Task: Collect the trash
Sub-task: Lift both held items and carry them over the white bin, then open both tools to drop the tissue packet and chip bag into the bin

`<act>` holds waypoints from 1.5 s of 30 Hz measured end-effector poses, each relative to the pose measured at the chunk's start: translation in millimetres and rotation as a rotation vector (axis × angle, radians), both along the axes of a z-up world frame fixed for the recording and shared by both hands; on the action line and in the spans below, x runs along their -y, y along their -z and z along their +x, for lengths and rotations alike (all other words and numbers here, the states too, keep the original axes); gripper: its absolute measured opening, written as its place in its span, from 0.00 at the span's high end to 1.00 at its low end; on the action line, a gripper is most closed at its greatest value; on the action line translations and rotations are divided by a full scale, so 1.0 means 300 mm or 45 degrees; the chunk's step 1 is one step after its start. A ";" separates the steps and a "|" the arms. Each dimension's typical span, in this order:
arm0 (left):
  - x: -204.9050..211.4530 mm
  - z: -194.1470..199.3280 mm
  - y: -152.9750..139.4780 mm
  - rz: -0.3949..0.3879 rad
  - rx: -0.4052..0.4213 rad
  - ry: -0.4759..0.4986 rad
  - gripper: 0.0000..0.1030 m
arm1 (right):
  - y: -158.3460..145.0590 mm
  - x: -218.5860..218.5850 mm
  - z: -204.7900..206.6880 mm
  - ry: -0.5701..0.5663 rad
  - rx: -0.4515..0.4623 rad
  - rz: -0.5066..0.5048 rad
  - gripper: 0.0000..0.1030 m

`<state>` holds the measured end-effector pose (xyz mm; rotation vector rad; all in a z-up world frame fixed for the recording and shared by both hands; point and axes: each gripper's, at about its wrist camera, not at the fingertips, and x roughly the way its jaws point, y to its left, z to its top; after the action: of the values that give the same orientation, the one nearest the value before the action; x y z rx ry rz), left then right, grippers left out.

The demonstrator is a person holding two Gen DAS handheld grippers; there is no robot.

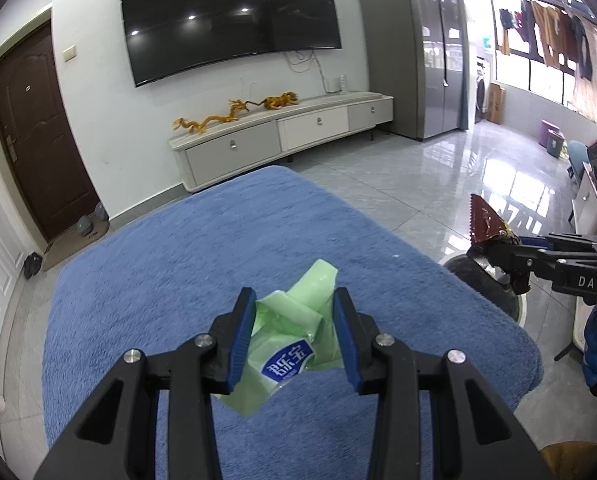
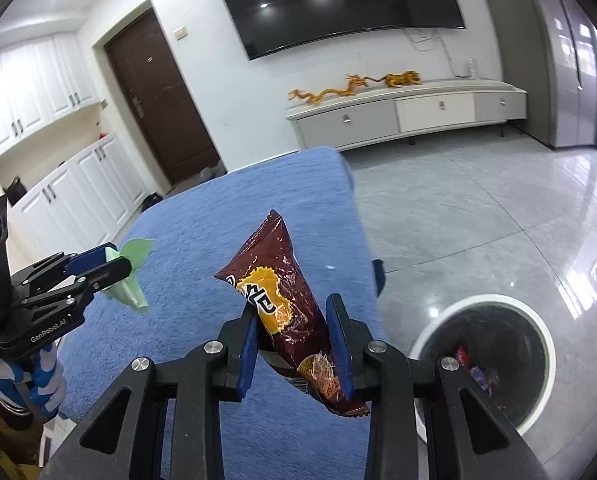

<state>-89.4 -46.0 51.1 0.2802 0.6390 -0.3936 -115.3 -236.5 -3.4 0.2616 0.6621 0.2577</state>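
My left gripper [image 1: 294, 300] is shut on a crumpled light green wrapper [image 1: 294, 320] with a blue label, held just above the blue cloth-covered table [image 1: 178, 264]. It also shows in the right wrist view [image 2: 114, 260] with the green wrapper [image 2: 132, 276]. My right gripper [image 2: 292, 312] is shut on a brown snack bag [image 2: 276, 280] with yellow print, held above the table's right edge. The right gripper [image 1: 494, 248] and the brown bag [image 1: 484, 218] show at the right of the left wrist view.
A round white-rimmed trash bin [image 2: 490, 364] with a dark liner and some wrappers inside stands on the tiled floor right of the table; it also shows in the left wrist view [image 1: 482, 280]. A TV cabinet [image 1: 282, 136] and brown door [image 1: 38, 136] lie beyond.
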 end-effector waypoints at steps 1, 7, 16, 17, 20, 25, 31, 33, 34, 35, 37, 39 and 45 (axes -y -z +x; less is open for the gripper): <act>0.019 0.000 -0.002 0.005 -0.001 0.011 0.64 | 0.004 0.027 -0.008 0.023 0.002 0.011 0.70; 0.195 0.007 -0.006 0.026 -0.028 0.124 0.64 | 0.042 0.176 -0.060 0.157 -0.007 0.050 0.70; 0.579 0.066 0.041 -0.021 -0.141 0.363 0.63 | 0.153 0.419 -0.099 0.419 -0.107 0.121 0.70; 0.615 0.075 0.051 -0.021 -0.152 0.381 0.63 | 0.169 0.440 -0.094 0.442 -0.121 0.126 0.70; 0.722 0.100 0.089 -0.042 -0.206 0.433 0.62 | 0.206 0.483 -0.080 0.479 -0.146 0.137 0.70; 0.851 0.144 0.153 -0.083 -0.279 0.476 0.60 | 0.278 0.546 -0.050 0.556 -0.207 0.165 0.68; 0.919 0.180 0.209 -0.159 -0.385 0.503 0.45 | 0.340 0.598 -0.060 0.655 -0.257 0.182 0.53; 0.928 0.186 0.215 -0.185 -0.403 0.501 0.44 | 0.341 0.600 -0.073 0.674 -0.263 0.176 0.52; 0.931 0.189 0.216 -0.195 -0.413 0.498 0.43 | 0.345 0.606 -0.073 0.679 -0.262 0.176 0.52; 0.938 0.195 0.214 -0.203 -0.421 0.495 0.41 | 0.341 0.606 -0.084 0.685 -0.259 0.179 0.51; 0.934 0.202 0.210 -0.221 -0.426 0.483 0.39 | 0.334 0.606 -0.093 0.698 -0.255 0.175 0.50; 0.926 0.202 0.204 -0.236 -0.431 0.473 0.39 | 0.325 0.607 -0.091 0.702 -0.248 0.170 0.50; 0.868 0.180 0.171 -0.246 -0.381 0.424 0.39 | 0.273 0.580 -0.099 0.719 -0.217 0.148 0.44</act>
<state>-35.5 -306.5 0.0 0.1423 0.8437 -0.8229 -145.1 -410.6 -85.2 0.5728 0.7148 -0.2714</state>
